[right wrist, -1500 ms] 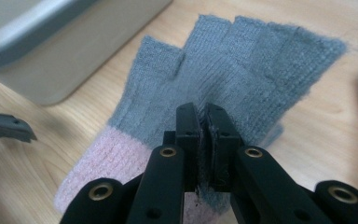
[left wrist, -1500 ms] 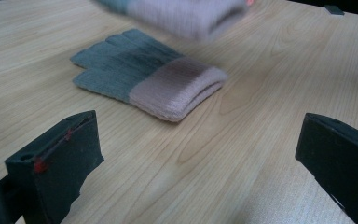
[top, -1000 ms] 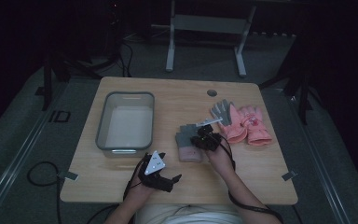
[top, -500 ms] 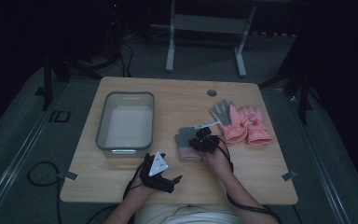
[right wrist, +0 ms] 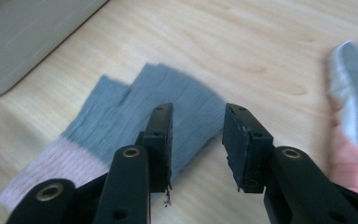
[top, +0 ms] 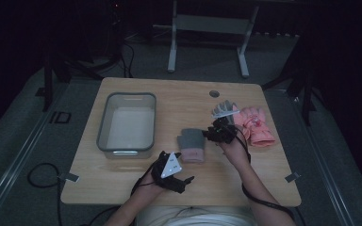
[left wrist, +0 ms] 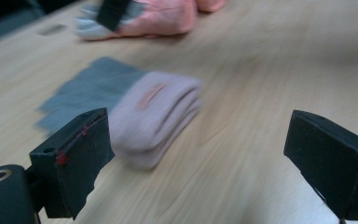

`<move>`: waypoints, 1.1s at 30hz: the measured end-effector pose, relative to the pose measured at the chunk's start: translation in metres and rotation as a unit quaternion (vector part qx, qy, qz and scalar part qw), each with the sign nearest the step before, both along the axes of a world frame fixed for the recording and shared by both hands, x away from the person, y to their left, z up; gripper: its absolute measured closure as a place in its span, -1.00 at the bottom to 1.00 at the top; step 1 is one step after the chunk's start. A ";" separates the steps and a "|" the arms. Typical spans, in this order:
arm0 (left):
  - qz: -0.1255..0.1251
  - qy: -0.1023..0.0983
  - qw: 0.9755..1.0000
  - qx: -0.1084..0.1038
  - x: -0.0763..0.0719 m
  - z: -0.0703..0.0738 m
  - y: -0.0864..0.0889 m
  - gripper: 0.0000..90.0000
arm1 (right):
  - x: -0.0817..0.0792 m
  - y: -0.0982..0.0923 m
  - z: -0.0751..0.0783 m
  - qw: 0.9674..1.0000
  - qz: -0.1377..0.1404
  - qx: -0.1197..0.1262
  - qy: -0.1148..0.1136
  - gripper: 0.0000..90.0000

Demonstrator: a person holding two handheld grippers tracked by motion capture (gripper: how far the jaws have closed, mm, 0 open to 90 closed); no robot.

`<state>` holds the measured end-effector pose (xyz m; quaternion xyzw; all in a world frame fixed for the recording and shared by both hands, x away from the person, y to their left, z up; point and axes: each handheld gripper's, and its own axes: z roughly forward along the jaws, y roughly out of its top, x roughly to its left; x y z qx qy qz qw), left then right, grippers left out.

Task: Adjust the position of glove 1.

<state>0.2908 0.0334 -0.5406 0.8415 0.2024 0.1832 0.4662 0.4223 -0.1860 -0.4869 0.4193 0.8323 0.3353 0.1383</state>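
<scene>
Two grippers work over the wooden worktop. Compared with a second ago, the right gripper has shifted a little toward the pink gloves, off the grey mitten with a pink cuff, jaws parted with nothing between them. The left gripper has stayed near the front edge, jaws spread wide, just beside the mitten's cuff. The grey bin has not moved.

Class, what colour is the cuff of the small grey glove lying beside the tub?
Pale pink cuff on the grey glove, clearest in the right gripper view.
</scene>
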 end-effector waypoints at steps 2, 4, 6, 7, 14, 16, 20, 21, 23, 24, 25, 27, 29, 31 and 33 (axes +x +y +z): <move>-0.007 0.003 0.999 0.034 0.007 0.005 -0.009 -0.85 | 0.009 -0.001 0.005 1.000 0.002 0.002 -0.002 0.36; -0.045 0.011 0.998 0.048 0.016 0.008 -0.015 -0.87 | 0.012 0.000 0.006 1.000 0.004 0.002 0.001 0.36; -0.061 0.017 0.995 0.073 0.024 0.009 -0.021 -0.87 | 0.017 0.003 0.004 1.000 0.001 0.003 0.006 0.35; -0.065 0.015 0.994 0.081 0.028 0.009 -0.023 -0.87 | 0.020 0.004 0.002 1.000 0.000 0.004 0.010 0.35; -0.069 -0.012 0.990 0.120 0.047 0.005 -0.021 -0.61 | 0.035 0.015 -0.015 0.999 -0.013 0.004 0.031 0.26; -0.068 -0.019 0.988 0.139 0.051 0.001 -0.020 -0.51 | 0.038 0.016 -0.021 0.999 -0.016 0.003 0.037 0.22; -0.074 -0.025 0.983 0.165 0.053 -0.004 -0.021 -0.27 | 0.043 0.017 -0.034 0.998 -0.027 -0.010 0.052 0.07; -0.074 -0.025 0.983 0.165 0.053 -0.004 -0.021 -0.24 | 0.043 0.017 -0.034 0.998 -0.027 -0.010 0.052 0.07; -0.073 -0.028 0.981 0.175 0.054 -0.004 -0.021 -0.20 | 0.045 0.018 -0.039 0.998 -0.025 -0.017 0.060 0.02; -0.074 -0.031 0.980 0.180 0.053 -0.004 -0.022 -0.14 | 0.046 0.019 -0.043 0.997 -0.026 -0.020 0.065 -0.03; -0.076 -0.035 0.979 0.185 0.053 -0.005 -0.022 -0.10 | 0.047 0.019 -0.045 0.997 -0.027 -0.023 0.069 -0.05; -0.076 -0.043 0.978 0.191 0.052 -0.007 -0.023 -0.08 | 0.048 0.018 -0.049 0.997 -0.033 -0.014 0.074 -0.07; -0.073 -0.052 0.976 0.199 0.051 -0.008 -0.024 -0.02 | 0.048 0.018 -0.050 0.996 -0.036 -0.008 0.080 -0.07; -0.072 -0.053 0.976 0.200 0.052 -0.008 -0.024 0.06 | 0.049 0.017 -0.051 0.995 -0.036 -0.002 0.088 -0.04; -0.070 -0.072 0.973 0.210 0.050 -0.011 -0.026 0.12 | 0.050 0.017 -0.051 0.995 -0.035 -0.001 0.089 -0.03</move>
